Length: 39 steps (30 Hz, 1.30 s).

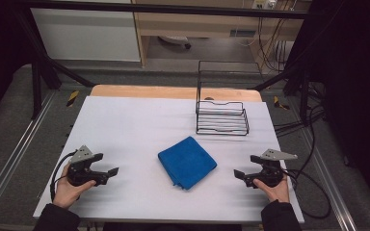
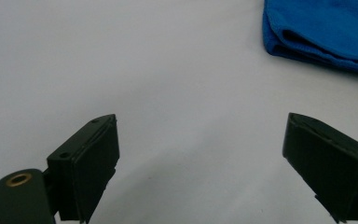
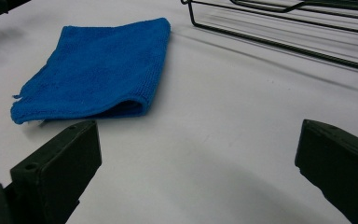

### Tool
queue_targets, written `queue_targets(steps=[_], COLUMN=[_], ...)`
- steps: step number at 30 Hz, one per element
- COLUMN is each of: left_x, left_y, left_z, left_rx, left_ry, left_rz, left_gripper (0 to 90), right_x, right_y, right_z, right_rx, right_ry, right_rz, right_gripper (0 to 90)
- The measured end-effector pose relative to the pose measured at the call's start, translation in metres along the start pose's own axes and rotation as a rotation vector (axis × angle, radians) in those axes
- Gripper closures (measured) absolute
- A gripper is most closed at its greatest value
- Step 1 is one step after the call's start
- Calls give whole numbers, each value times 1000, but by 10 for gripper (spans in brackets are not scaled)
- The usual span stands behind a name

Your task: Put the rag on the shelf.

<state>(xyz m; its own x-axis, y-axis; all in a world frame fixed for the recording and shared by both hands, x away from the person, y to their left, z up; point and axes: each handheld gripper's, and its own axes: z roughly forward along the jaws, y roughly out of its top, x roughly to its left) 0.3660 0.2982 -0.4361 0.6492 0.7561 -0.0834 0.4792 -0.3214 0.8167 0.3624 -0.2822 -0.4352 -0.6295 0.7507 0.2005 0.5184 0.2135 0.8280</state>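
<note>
A folded blue cloth point(image 1: 187, 161) lies flat near the middle of the white table point(image 1: 125, 130). In the left gripper view the cloth point(image 2: 321, 30) sits at the top right, and in the right gripper view the cloth point(image 3: 98, 70) lies ahead to the left. My left gripper point(image 1: 109, 175) rests on the table left of the cloth, jaws wide apart and empty; in its own view the left gripper point(image 2: 200, 135) holds nothing. My right gripper point(image 1: 241, 175) rests to the cloth's right, also open and empty, as the right gripper point(image 3: 198, 140) shows in its own view.
A black wire rack point(image 1: 221, 115) stands at the back right of the table, and its lower bars point(image 3: 279, 42) cross the top of the right gripper view. Cables point(image 1: 313, 192) trail off the table's right edge. Dark frame posts point(image 1: 36, 82) flank the table.
</note>
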Motion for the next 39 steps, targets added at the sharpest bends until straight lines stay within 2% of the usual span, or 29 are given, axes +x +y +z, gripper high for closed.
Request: queue_targets(steps=[7, 18, 30, 39], left_x=[1, 2, 1, 1], left_y=[-1, -2, -2, -2], left_z=[-1, -1, 1, 1], left_rx=[0, 6, 9, 9], left_ry=[1, 6, 9, 13], left_rz=[0, -8, -10, -13], left_gripper=[110, 106, 106, 106], right_x=[1, 9, 30, 58], right_y=[0, 4, 12, 22], right_z=[-1, 4, 17, 33], right_rx=[2, 14, 42, 58], right_ry=[-2, -3, 15, 21], right_rz=[5, -17, -52, -91], right_gripper=[9, 10, 16, 61])
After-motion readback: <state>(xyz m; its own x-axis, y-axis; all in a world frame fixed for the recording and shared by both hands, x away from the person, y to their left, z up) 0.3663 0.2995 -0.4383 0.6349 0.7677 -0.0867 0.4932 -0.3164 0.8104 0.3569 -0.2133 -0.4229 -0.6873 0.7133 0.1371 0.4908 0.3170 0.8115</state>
